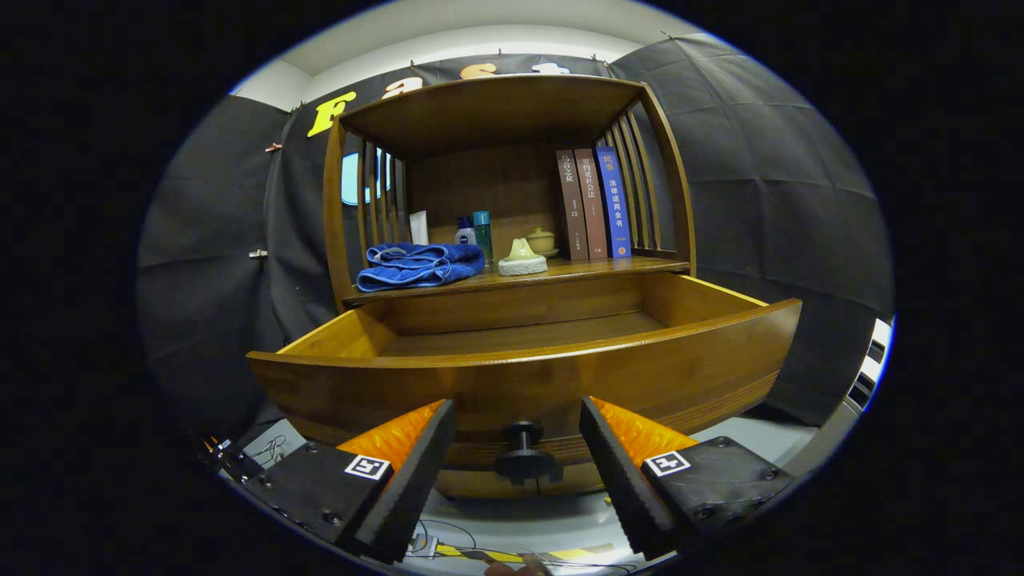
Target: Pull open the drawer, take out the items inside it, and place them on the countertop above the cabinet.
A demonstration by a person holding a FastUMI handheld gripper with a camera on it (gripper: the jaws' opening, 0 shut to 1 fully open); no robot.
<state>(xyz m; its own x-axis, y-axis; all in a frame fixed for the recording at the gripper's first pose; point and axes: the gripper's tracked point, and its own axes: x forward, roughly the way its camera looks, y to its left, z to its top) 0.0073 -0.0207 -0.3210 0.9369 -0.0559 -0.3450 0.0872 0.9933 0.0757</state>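
The wooden cabinet (pixel 512 240) has its one drawer (pixel 528 376) pulled well out, and the part of the drawer's floor I can see is bare wood. One dark knob (pixel 524 452) sits at the middle of the drawer front, and the gripper (pixel 518 456) is right there: its two fingers stand wide apart, one on either side of the knob, with a gap on each side, so they hold nothing.

On the countertop (pixel 576 270) above the drawer I count one blue towel (pixel 416 266), folded and lying toward the left front edge. Behind it, toward the back, stand three toiletries: one white tube (pixel 419 228), one small bottle with a blue label (pixel 466 232) and one teal bottle (pixel 482 228). Near the middle of the front edge sits one pale soap-like block (pixel 522 260), with one small lidded cup (pixel 542 240) just behind it. Three books (pixel 594 204) stand upright at the right end, touching one another, two brown and one blue.
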